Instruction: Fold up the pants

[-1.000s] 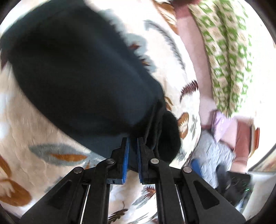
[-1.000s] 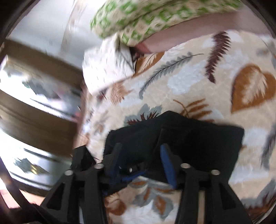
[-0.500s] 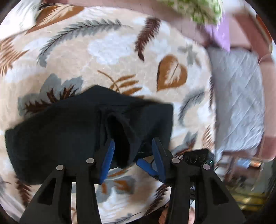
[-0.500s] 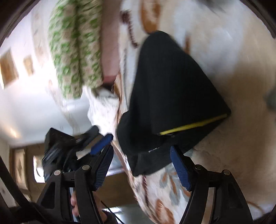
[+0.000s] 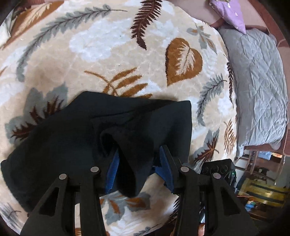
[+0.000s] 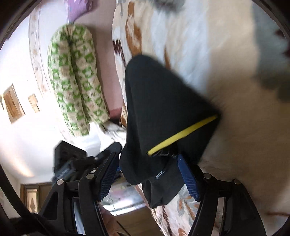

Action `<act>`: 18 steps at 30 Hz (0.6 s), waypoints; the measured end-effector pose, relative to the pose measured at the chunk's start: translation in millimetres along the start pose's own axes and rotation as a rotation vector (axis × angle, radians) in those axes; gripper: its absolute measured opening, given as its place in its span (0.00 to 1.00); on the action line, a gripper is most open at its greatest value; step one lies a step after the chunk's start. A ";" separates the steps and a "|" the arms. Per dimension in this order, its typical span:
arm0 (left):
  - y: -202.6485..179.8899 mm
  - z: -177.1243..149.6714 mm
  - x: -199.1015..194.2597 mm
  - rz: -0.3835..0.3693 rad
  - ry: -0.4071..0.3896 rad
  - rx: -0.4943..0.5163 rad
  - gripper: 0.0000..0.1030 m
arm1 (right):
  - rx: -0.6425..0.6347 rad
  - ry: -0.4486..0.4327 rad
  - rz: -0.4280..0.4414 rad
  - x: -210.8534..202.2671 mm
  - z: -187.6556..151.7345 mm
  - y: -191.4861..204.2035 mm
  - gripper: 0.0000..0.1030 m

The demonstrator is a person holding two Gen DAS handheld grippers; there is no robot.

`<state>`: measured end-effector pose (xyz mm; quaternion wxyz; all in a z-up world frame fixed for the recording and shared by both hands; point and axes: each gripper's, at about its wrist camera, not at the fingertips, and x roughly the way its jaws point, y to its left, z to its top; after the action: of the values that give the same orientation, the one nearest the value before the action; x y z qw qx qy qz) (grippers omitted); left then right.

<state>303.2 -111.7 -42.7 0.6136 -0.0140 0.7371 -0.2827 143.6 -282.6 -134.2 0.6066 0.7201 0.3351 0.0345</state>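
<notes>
The black pants (image 5: 76, 138) lie folded on a leaf-patterned blanket (image 5: 108, 45). In the left wrist view my left gripper (image 5: 138, 159) is open, its blue pads on either side of a loose fold at the pants' near edge. In the right wrist view the pants (image 6: 163, 101) show a yellow stripe (image 6: 183, 132) and a zipper pull. My right gripper (image 6: 148, 172) is open around the pants' near end. The left gripper's body (image 6: 72, 159) shows at its left.
A grey quilted pad (image 5: 259, 87) and a purple pillow (image 5: 230, 12) lie at the right of the bed. A green-patterned bolster (image 6: 76, 79) lies along the bed's far edge by the white wall. The right gripper's body (image 5: 217, 168) sits beyond the blanket edge.
One second ago my left gripper was shut on the pants; it has opened and swung around above them. My right gripper has stayed open and tilted sideways over the pants.
</notes>
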 end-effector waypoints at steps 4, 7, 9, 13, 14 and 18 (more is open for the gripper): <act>8.6 3.8 7.8 -0.029 0.001 -0.031 0.42 | -0.004 -0.045 0.014 -2.7 10.9 3.1 0.66; 16.0 3.6 7.6 -0.029 -0.032 -0.046 0.33 | 0.001 -0.060 0.011 -2.8 13.9 -1.4 0.55; 22.9 3.6 7.0 -0.017 -0.056 -0.063 0.17 | -0.007 -0.063 -0.004 -1.7 17.6 -6.7 0.31; 38.6 1.2 5.3 -0.051 -0.080 -0.115 0.08 | -0.047 -0.046 0.019 -0.6 22.2 -12.5 0.20; 41.1 -0.5 3.4 -0.050 -0.082 -0.115 0.04 | -0.056 -0.036 0.034 -0.1 22.9 -11.6 0.17; 49.4 -9.1 -8.6 -0.016 -0.087 -0.111 0.04 | -0.110 -0.009 0.082 -5.5 24.4 -0.4 0.15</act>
<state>313.1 -63.4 -55.6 0.6412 -0.0662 0.7240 -0.2456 150.3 -306.2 -139.0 0.6447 0.6991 0.3002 0.0742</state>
